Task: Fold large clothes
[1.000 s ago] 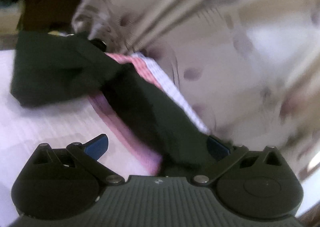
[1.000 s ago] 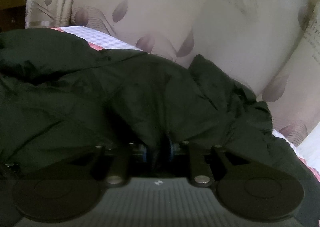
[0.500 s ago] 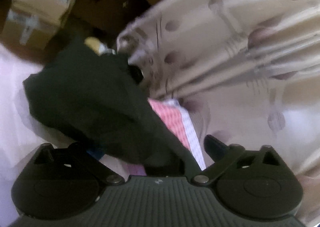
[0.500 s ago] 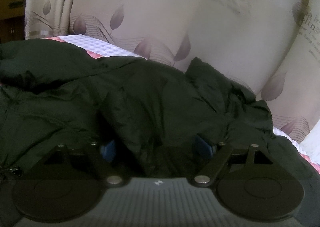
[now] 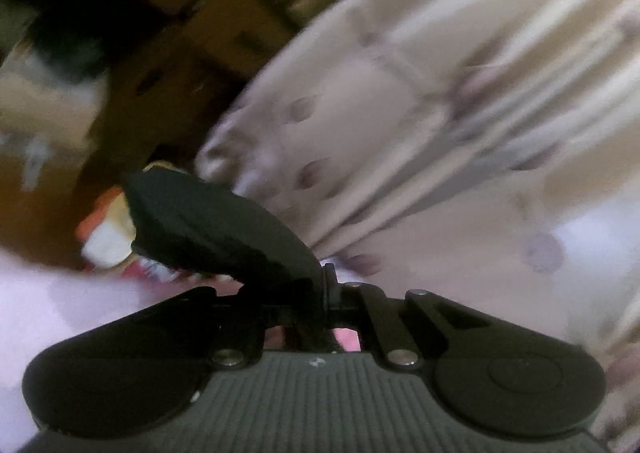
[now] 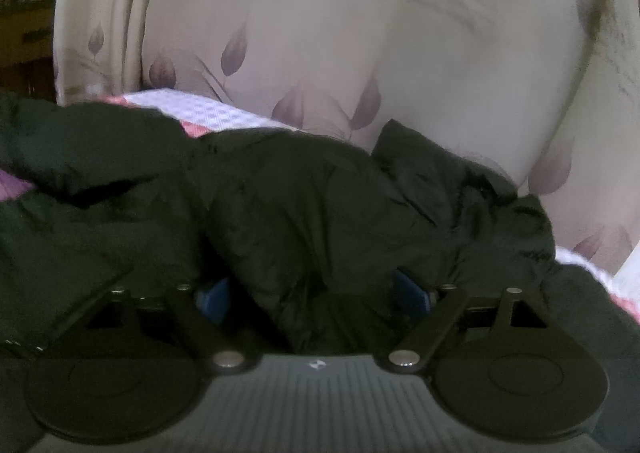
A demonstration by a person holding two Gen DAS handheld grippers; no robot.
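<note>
A large dark green jacket (image 6: 304,209) lies crumpled on a pink and white checked sheet (image 6: 200,113). In the right wrist view my right gripper (image 6: 316,293) is open, its blue pads (image 6: 412,297) spread on either side of a fold of the jacket. In the left wrist view my left gripper (image 5: 316,293) is shut on an end of the jacket (image 5: 208,221), which rises up and to the left from the jaws. This view is blurred.
A cream curtain with purple leaf prints (image 6: 360,53) hangs close behind the bed, and shows in the left wrist view (image 5: 440,133). Brown cardboard boxes and clutter (image 5: 140,53) stand at the far left. The pale sheet (image 5: 60,293) lies at lower left.
My left gripper closed on the jacket's end and swung up and left with it. My right gripper opened, letting go of the jacket fold, and stayed over it.
</note>
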